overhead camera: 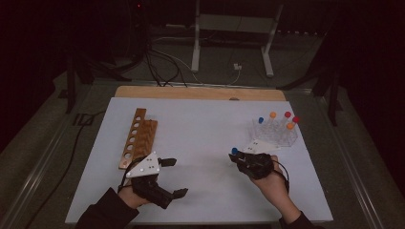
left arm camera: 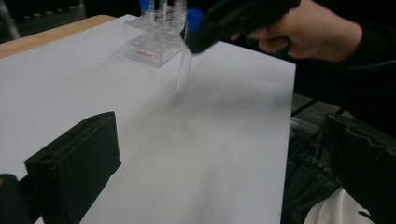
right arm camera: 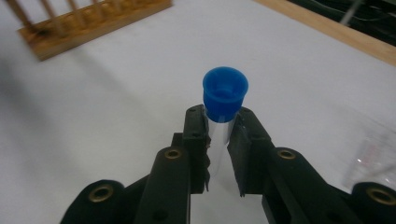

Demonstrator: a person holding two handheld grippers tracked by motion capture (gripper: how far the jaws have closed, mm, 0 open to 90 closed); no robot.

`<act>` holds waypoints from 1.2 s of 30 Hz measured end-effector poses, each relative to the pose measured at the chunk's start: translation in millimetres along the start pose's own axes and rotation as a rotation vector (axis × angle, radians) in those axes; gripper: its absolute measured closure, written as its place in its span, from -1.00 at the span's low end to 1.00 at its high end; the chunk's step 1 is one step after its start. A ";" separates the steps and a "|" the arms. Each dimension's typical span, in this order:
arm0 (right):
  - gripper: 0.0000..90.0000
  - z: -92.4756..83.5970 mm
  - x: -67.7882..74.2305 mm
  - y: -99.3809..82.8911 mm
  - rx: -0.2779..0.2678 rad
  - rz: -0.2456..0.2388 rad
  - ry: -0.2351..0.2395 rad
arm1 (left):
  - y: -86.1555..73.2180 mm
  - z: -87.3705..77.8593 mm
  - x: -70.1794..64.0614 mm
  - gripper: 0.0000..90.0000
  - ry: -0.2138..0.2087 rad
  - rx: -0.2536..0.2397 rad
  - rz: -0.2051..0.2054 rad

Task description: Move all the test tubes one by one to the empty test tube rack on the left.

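We see the left gripper (overhead camera: 175, 177) nearest us, its jaws spread wide with nothing between them. Across from it, the right gripper (right arm camera: 218, 135) has its jaws clamped on a clear test tube (right arm camera: 220, 133), the blue cap (right arm camera: 225, 92) standing just above the jaw tips. Just beyond the right gripper stands the clear tube rack (overhead camera: 277, 132) with more capped tubes. Beyond the left gripper lies the wooden rack (overhead camera: 138, 136) on the white table sheet (overhead camera: 205, 138).

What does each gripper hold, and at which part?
The right gripper holds a blue-capped tube just below its cap. The left gripper holds nothing.
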State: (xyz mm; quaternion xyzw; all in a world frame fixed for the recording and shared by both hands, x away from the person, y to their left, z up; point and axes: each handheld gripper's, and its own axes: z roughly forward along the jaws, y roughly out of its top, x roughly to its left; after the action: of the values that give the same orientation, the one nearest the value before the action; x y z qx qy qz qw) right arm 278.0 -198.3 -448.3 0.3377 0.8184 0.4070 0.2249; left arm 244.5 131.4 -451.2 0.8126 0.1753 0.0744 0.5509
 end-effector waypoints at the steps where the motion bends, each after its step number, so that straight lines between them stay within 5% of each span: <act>1: 0.71 0.0 0.0 0.0 0.000 0.000 0.000 | 2.3 2.0 0.6 -0.99 0.002 0.000 -0.002; 20: 0.71 0.2 28.3 4.3 -0.005 -0.058 0.088 | 41.7 46.4 3.4 -0.84 -0.010 -0.012 0.047; 31: 0.71 -0.4 32.9 4.7 -0.007 -0.066 0.108 | 52.2 70.5 3.8 -0.51 0.011 -0.005 0.069; 36: 0.71 0.9 34.3 4.3 -0.004 -0.069 0.115 | 56.3 78.9 2.5 -0.19 -0.002 -0.007 0.084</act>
State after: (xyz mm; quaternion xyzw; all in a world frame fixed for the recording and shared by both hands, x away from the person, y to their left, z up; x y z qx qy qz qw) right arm 257.2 -170.7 -448.5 0.2848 0.8403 0.4195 0.1921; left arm 283.0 45.0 -429.7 0.8173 0.1402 0.0976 0.5503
